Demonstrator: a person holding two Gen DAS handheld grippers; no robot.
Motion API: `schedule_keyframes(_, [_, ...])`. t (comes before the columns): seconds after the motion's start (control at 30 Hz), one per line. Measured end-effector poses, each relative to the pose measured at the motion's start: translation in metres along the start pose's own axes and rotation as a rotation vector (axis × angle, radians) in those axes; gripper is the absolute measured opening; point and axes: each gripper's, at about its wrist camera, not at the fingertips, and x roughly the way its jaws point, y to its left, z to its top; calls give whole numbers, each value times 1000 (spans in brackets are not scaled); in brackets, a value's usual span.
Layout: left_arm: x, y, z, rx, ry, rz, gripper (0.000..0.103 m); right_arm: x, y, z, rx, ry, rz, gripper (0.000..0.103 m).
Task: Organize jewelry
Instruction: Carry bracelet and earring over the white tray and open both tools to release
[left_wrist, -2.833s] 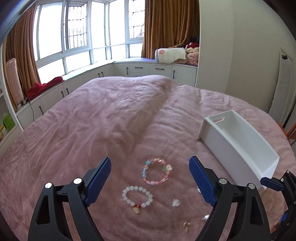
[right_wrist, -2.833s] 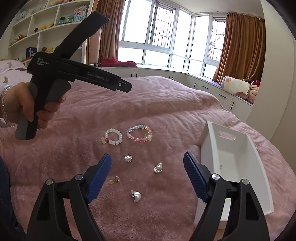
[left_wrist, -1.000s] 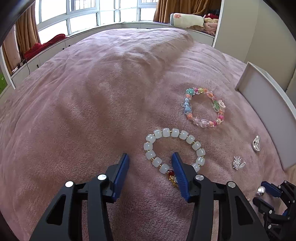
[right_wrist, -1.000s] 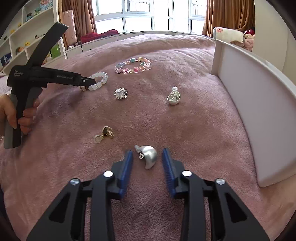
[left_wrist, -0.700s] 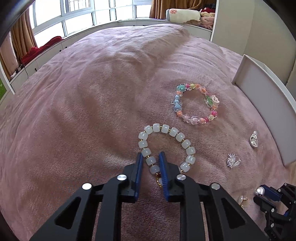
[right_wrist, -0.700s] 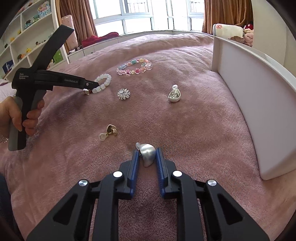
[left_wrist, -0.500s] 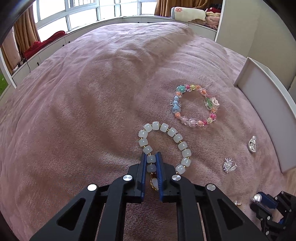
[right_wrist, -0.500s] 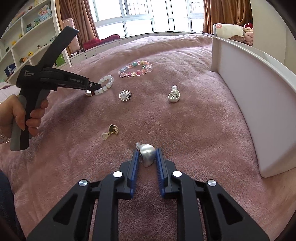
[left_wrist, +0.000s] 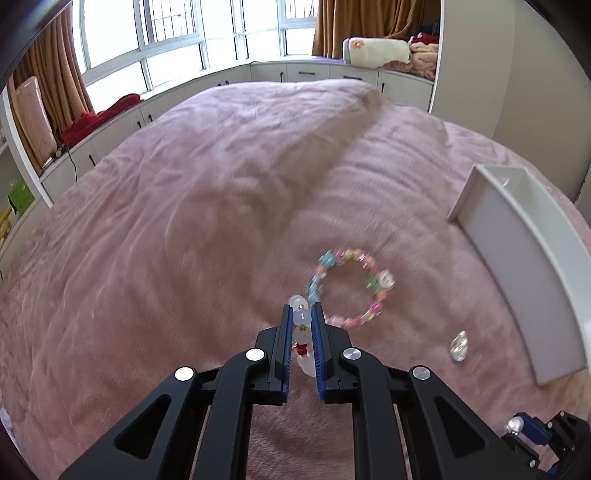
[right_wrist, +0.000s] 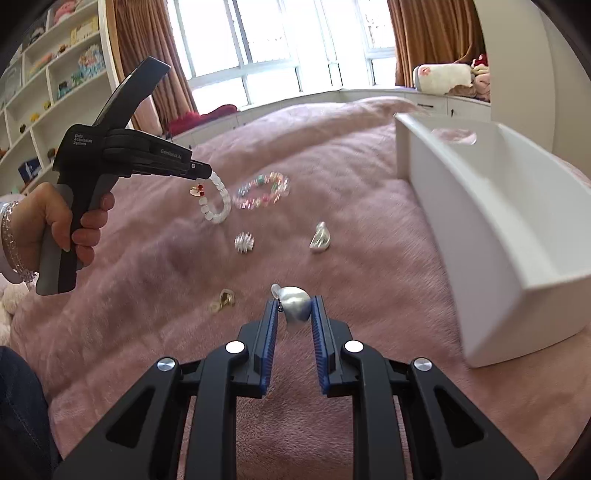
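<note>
- Carrying comes next, by my reading: in the left wrist view the left hand-held gripper (left_wrist: 300, 321) is clamped narrow on the white bead bracelet (left_wrist: 301, 318). A few beads sit between the blue pads and the rest hangs below. Keep the squeeze steady and travel smoothly so the loop does not swing or snag on the bed (left_wrist: 184, 221). The white bin (left_wrist: 517, 266) lies well off to the right, the colourful bracelet (left_wrist: 349, 288) just beyond the fingertips.
- Seen from the right wrist view, the right hand-held gripper (right_wrist: 293, 310) is closed narrow on the silver shell pendant (right_wrist: 295, 301), held at the tips. Go in over the bin's near wall (right_wrist: 480, 236), to the right, before letting go.
</note>
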Motion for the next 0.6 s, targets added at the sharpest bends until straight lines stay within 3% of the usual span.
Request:
schedule_keyframes(0.37, [-51,-63,48,101,-114,-4,15,-44,-18,30,23,-108,10,19])
schedule_keyframes(0.6, [-76,-120,76,164,-175,-49,15,-78,-36,62,21,-191,-12,19])
